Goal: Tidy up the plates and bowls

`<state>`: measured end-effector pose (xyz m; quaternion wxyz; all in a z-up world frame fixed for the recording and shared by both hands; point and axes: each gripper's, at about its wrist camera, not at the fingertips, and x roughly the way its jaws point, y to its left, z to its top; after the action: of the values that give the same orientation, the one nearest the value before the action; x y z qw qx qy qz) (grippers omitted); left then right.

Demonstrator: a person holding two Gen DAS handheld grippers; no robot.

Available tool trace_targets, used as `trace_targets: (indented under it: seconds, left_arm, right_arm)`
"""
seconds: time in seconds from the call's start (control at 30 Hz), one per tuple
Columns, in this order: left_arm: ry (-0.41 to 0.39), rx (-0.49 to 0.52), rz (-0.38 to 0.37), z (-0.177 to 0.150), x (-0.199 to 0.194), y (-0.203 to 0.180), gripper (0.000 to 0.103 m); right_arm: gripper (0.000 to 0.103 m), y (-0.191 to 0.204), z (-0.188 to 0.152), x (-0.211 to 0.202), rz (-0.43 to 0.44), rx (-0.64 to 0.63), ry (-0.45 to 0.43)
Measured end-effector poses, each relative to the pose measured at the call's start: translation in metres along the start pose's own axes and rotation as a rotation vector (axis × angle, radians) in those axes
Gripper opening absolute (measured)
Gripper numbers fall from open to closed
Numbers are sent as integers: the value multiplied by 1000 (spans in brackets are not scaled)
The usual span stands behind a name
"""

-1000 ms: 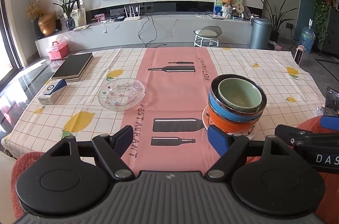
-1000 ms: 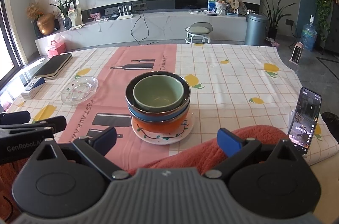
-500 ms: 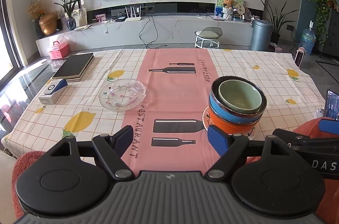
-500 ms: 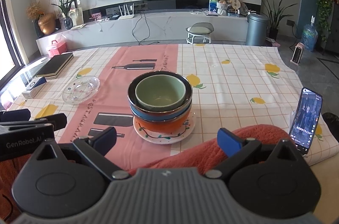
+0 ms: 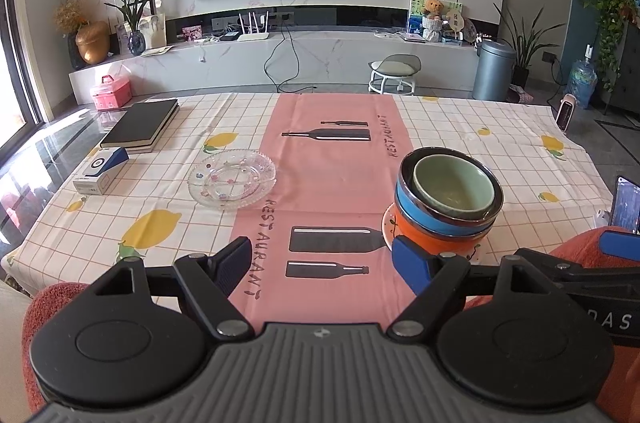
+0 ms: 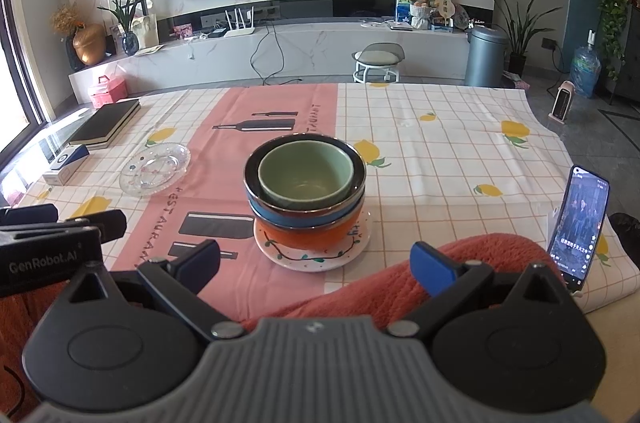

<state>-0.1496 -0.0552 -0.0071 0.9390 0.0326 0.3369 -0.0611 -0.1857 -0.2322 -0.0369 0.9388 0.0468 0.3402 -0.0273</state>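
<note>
My left wrist camera sits low at the near table edge, facing 12 o'clock; the stacked bowls (image 5: 448, 199) show at 2 o'clock. My right wrist camera, alongside, sees those bowls (image 6: 306, 191) dead ahead, close.

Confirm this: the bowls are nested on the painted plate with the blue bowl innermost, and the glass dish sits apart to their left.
Not quite. The innermost bowl is the green bowl; the blue bowl sits beneath it, above the orange bowl. The right wrist view shows this from above. The rest holds: the stack rests on the painted plate, and the glass dish sits apart to its left.
</note>
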Motion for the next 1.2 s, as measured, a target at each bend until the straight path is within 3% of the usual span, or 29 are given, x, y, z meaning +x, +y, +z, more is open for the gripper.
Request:
trace_targets:
  seconds: [1.2]
  left_arm:
    - [0,-14,0,0,-1,0,91]
  right_arm:
    - [99,4,2,-4,10,-11,4]
